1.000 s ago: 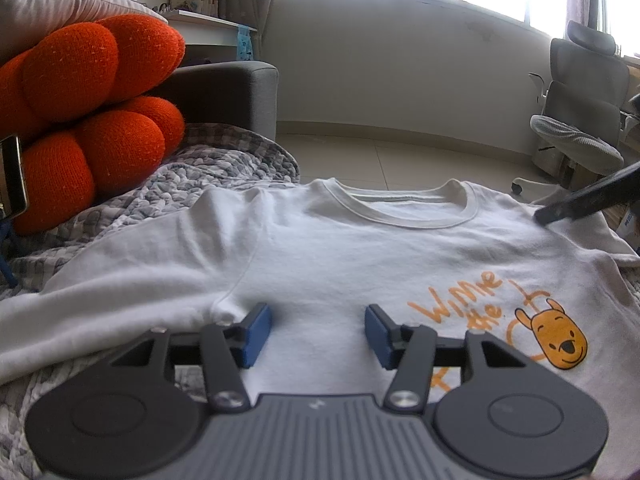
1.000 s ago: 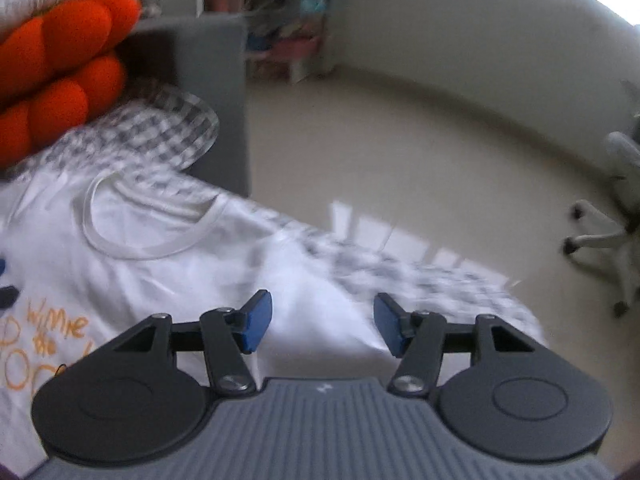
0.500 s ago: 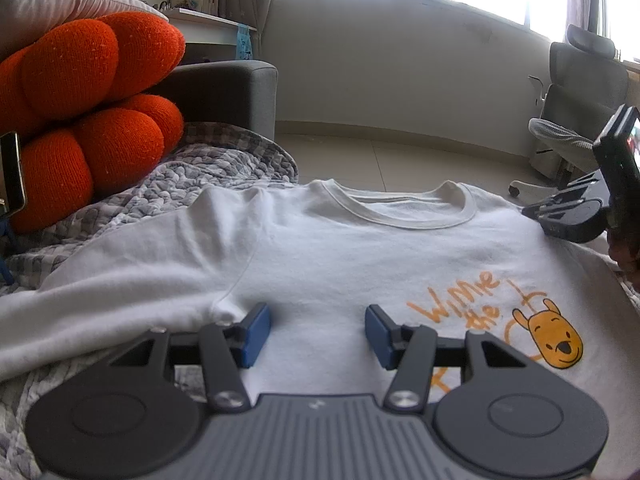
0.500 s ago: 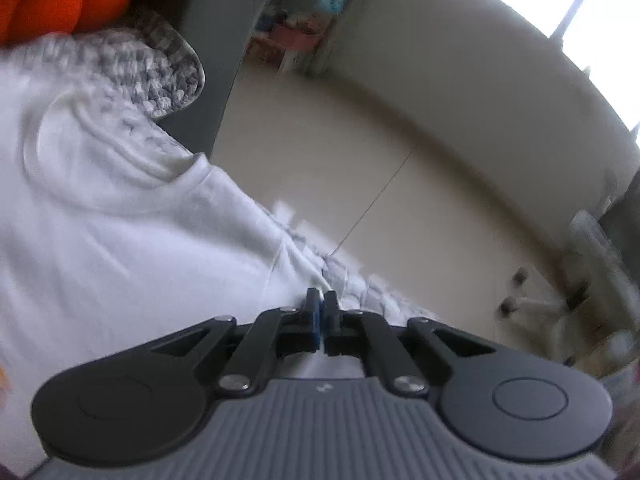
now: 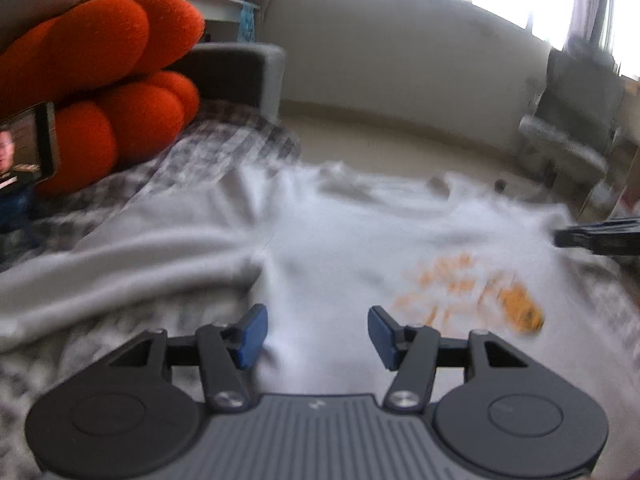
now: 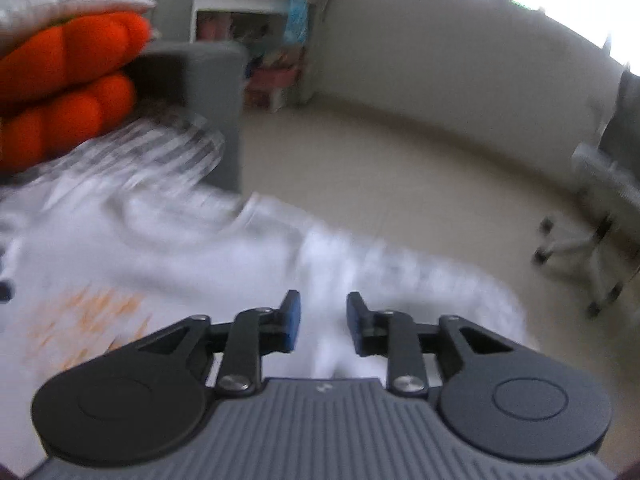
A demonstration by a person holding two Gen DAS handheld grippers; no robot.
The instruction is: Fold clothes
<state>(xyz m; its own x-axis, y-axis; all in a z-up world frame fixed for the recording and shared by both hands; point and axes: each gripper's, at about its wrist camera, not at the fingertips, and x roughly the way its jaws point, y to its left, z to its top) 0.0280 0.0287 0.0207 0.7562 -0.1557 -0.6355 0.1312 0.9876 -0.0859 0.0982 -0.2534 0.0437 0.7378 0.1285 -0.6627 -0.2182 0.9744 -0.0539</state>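
Sofa (image 5: 236, 68): grey, with a checked blanket (image 5: 224, 140) spread over the seat.
Shirt (image 5: 340, 248): white, lying front-up on the blanket, orange print (image 5: 472, 288) toward its right side; both views are blurred.
Cushion (image 5: 100, 80): orange and lobed, at the sofa's left end.
Chair (image 6: 600, 200): on the floor, right of the sofa.
Left gripper (image 5: 316, 332): jaws well apart over the shirt's lower part, nothing clamped.
Right gripper (image 6: 323, 320): at the shirt's right sleeve, jaws just opening, narrow gap, pads not pressing the cloth.
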